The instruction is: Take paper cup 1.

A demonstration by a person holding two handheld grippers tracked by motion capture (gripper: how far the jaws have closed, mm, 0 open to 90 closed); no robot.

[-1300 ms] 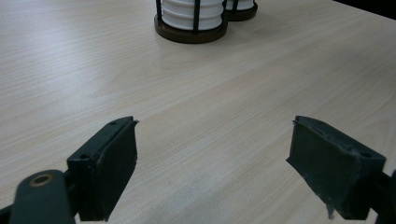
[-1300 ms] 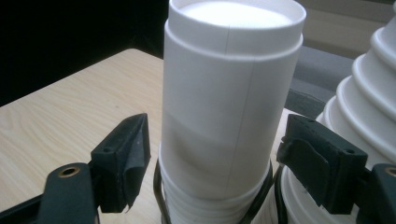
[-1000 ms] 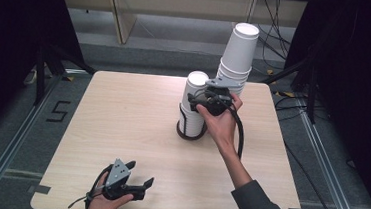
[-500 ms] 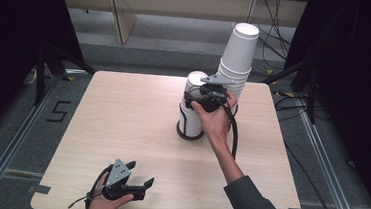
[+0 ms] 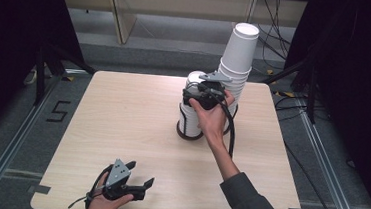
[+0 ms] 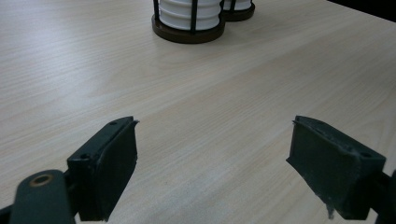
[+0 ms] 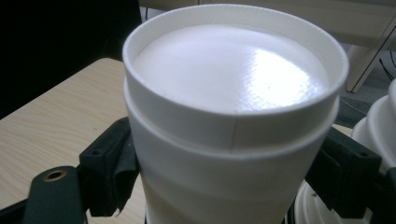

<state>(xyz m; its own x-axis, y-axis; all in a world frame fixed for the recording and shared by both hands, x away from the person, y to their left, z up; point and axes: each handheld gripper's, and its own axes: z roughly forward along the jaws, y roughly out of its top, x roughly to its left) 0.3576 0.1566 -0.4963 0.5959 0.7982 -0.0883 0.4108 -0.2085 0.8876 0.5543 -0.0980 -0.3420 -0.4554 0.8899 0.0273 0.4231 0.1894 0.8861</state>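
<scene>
I am clamping my right gripper (image 7: 224,172) on the topmost white upturned paper cup (image 7: 233,116) of the shorter stack, one black pad pressing each side of it just below its raised bottom rim, so the cup is sitting squarely between my jaws. That shorter stack (image 5: 191,116) is standing in a dark round wire holder (image 5: 189,133) on the pale wooden table (image 5: 122,119), and the taller, leaning stack of white paper cups (image 5: 236,63) is rising just beyond my right gripper, touching or nearly touching its holder's neighbour. My left gripper (image 5: 132,184) is resting near the table's close edge, well apart from the cups, its jaws standing apart with only bare wood between them. I am judging that the grasp is made, while the lifting of this cup off its stack and moving it elsewhere, perhaps onto the tall stack, are not yet done.
</scene>
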